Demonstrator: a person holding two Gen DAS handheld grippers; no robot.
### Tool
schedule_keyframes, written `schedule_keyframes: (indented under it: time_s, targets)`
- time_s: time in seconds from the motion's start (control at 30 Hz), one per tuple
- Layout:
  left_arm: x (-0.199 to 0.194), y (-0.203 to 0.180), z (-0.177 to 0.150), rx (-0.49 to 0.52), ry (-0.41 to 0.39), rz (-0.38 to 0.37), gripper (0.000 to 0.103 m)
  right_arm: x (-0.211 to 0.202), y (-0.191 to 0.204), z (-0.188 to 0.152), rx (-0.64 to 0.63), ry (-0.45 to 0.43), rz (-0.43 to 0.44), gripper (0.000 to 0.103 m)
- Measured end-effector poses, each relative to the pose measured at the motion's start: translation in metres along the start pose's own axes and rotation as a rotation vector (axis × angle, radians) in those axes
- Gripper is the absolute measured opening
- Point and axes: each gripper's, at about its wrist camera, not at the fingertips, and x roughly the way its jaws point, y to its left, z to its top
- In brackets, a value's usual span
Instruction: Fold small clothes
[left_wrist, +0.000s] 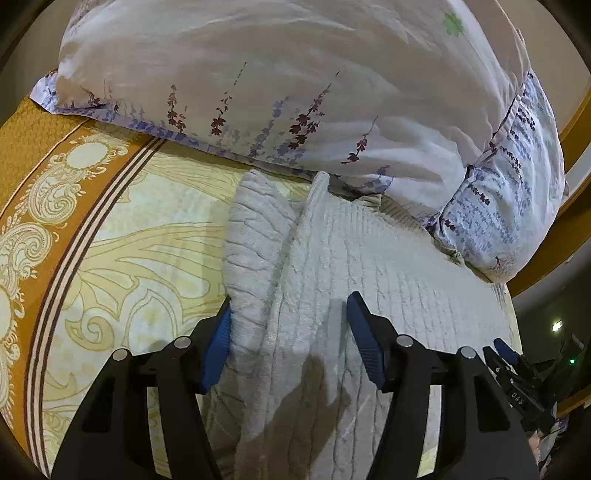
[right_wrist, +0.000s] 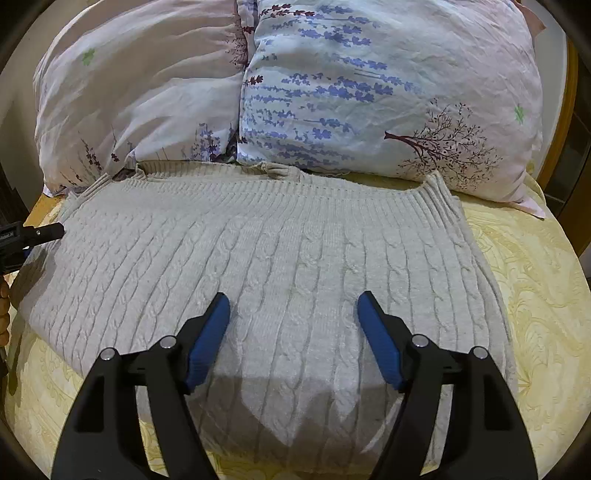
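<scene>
the bedspread (right_wrist: 535, 302) is lying under everything, cream and gold with swirling patterns, and in my left view it is showing an orange-brown border with pale ornaments along its left side. two big pillows are resting at the far end: the pale pink floral pillow (right_wrist: 140, 85) on the left and the blue lavender-print pillow (right_wrist: 369, 92) just beside it, touching, with a dark red tree printed on its lower right.

the grey cable-knit sweater (right_wrist: 280, 251) is lying spread on the bedspread in front of the pillows, its ribbed band running along the far edge and tucking slightly under them. in my left view a sleeve (left_wrist: 255, 236) is lying folded in over the body, making a thick ridge.

my left gripper (left_wrist: 290, 321) is hovering low over that side of the sweater, its blue pads standing apart; the left pad (left_wrist: 218, 350) is sitting against the sleeve's outer edge, the other is over the body, and neither is pinching the knit. my right gripper (right_wrist: 293, 314) is pointing down over the sweater's middle, its jaws standing wide with only flat knit between them, gripping nothing.

at the left edge of my right view, the tip of my left gripper is showing beside the sweater.
</scene>
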Motion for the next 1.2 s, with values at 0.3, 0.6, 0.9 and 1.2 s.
schedule_keyframes:
  time_s: [0.3,0.6,0.9,1.2]
  targets:
    - [0.008,-0.007,0.000,-0.067,0.027,-0.079,0.033,0.000,-0.003,0.000,0.018,-0.001,0.016,0.073]
    - [-0.011,-0.028,0.008,-0.126,-0.012,-0.181,0.023,-0.011,-0.016,0.001,0.079,-0.001,0.078,0.073]
    - [-0.024,-0.112,0.022,-0.041,-0.034,-0.345,0.022,-0.025,-0.039,-0.002,0.137,-0.026,0.093,0.073]
    - [0.043,-0.229,-0.012,0.123,0.074,-0.383,0.022,-0.044,-0.087,-0.018,0.221,-0.053,0.041,0.073]
